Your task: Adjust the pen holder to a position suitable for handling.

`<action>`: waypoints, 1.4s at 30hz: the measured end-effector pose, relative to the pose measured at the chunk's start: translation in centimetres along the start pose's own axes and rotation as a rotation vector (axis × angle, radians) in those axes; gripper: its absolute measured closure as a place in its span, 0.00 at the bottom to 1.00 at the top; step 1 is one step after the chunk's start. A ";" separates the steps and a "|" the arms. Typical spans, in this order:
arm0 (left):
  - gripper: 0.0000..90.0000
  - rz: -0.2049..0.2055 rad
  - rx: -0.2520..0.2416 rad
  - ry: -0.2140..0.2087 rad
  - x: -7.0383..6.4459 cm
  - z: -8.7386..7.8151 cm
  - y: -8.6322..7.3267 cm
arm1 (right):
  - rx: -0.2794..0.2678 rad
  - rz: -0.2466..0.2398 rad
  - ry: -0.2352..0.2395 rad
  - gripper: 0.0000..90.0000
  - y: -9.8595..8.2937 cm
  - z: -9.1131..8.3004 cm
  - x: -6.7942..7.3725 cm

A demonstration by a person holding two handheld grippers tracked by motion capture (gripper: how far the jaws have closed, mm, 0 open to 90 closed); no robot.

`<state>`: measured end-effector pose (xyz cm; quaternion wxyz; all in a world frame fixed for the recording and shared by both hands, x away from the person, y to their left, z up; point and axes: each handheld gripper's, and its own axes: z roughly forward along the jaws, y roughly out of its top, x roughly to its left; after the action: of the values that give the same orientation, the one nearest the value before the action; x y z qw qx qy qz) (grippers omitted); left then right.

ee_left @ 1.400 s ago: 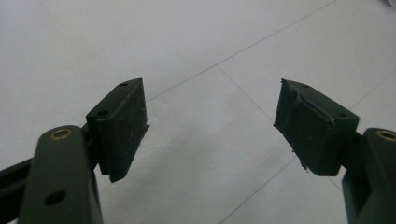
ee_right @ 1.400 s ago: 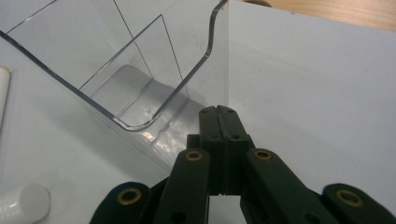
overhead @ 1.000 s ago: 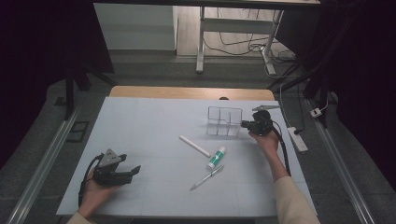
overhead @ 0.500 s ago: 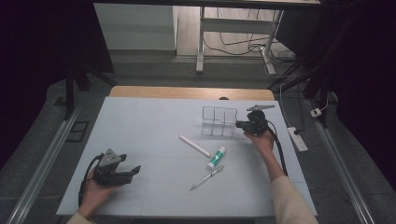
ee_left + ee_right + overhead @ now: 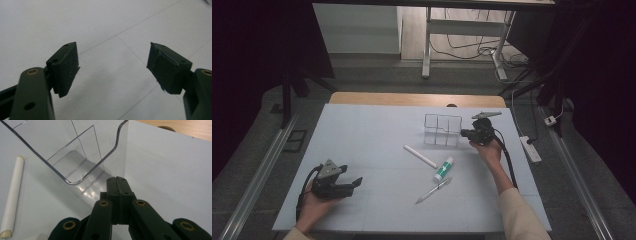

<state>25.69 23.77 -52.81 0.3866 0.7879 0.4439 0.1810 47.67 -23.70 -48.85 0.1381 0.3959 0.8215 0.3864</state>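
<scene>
Closest in, the left claw [image 5: 354, 182] sits low on the near-left of the white tabletop [image 5: 372, 135] in the person's hand, jaws spread wide apart with nothing between them – the left gripper view just has bare surface under the pads [image 5: 66, 67]; a bit further out toward the middle there's a silver pen [image 5: 433, 190], then a small white tube with a green cap [image 5: 443, 169], then a white stick-like thing [image 5: 420, 156] lying at a slant; past those, the clear plastic organizer [image 5: 442, 130] with its three compartments stands upright on the far-right part; the right claw [image 5: 463, 134] is pressed right up at its right end, jaws shut together – in the right gripper view the closed tips meet the organizer's [image 5: 75, 152] bottom corner, can't tell if they pinch the wall.
</scene>
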 end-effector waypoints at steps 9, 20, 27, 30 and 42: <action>0.28 0.000 0.002 0.002 0.0 0.0 0.0 | 0.002 -0.021 0.000 0.99 0.5 0.8 0.8; 0.28 0.001 0.002 0.001 0.0 0.0 0.0 | -0.005 -0.037 0.013 0.99 1.1 1.8 1.8; 0.28 0.001 0.003 0.001 0.0 0.0 0.0 | -0.005 -0.046 0.025 0.99 1.4 2.3 2.4; 0.28 0.001 0.003 0.001 0.1 0.0 0.0 | -0.007 -0.049 0.028 0.99 1.5 2.6 2.7; 0.28 0.002 0.004 0.002 0.0 0.0 0.0 | -0.007 -0.059 0.036 0.99 1.9 3.3 3.4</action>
<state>25.72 23.80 -52.85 0.3844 0.7890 0.4438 0.1811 48.25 -18.71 -49.38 0.1362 0.3643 0.8337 0.3921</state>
